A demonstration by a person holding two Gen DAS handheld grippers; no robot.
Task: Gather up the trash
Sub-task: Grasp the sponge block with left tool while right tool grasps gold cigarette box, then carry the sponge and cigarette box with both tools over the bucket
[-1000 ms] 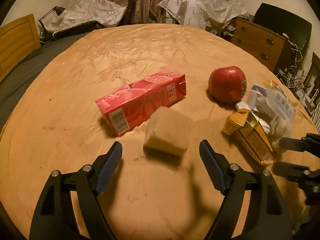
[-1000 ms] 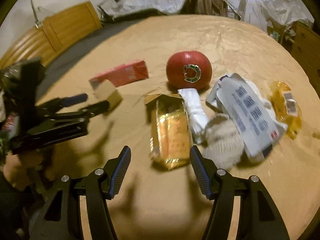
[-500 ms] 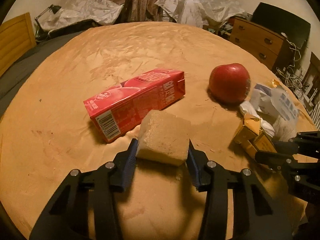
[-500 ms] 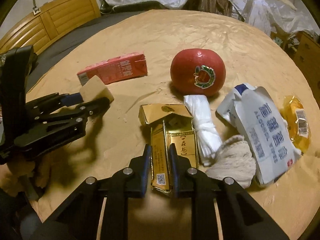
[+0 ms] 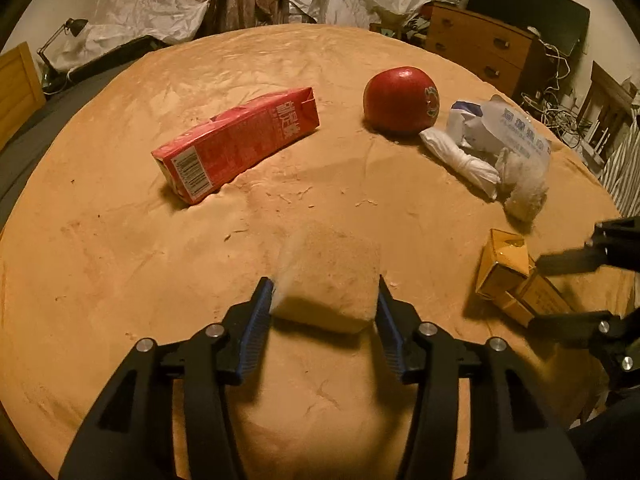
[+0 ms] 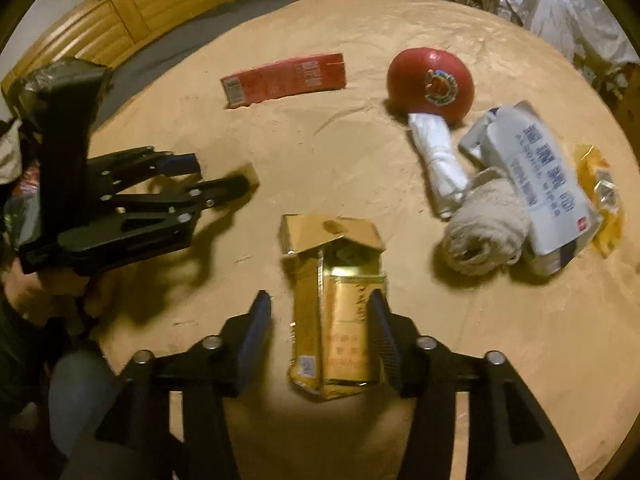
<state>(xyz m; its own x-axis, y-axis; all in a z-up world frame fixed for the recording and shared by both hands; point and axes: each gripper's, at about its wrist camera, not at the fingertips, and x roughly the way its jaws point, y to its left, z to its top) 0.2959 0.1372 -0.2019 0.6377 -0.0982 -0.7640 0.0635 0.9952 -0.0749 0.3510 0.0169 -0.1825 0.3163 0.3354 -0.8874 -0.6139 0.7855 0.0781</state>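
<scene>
My left gripper (image 5: pixel 325 300) is shut on a tan sponge block (image 5: pixel 329 276) and holds it near the table's front, away from the red juice carton (image 5: pixel 240 140). In the right wrist view the left gripper (image 6: pixel 224 178) sits at the left with the sponge (image 6: pixel 251 172) mostly hidden. My right gripper (image 6: pixel 318 320) has its fingers apart around a crushed gold carton (image 6: pixel 336 304); the right finger touches it and a gap shows on the left. The gold carton also shows in the left wrist view (image 5: pixel 506 272).
A red apple (image 6: pixel 431 80), a rolled white bag (image 6: pixel 438 160), a ball of twine (image 6: pixel 484 228), a white printed pouch (image 6: pixel 536 176) and a yellow wrapper (image 6: pixel 600 196) lie at the right on the tan tablecloth (image 6: pixel 320 144). A dresser (image 5: pixel 480 48) stands beyond the table.
My left gripper closed on the sponge and pulled it back from the red carton. My right gripper, closed tight on the gold carton half a second ago, now has its fingers wider apart.
</scene>
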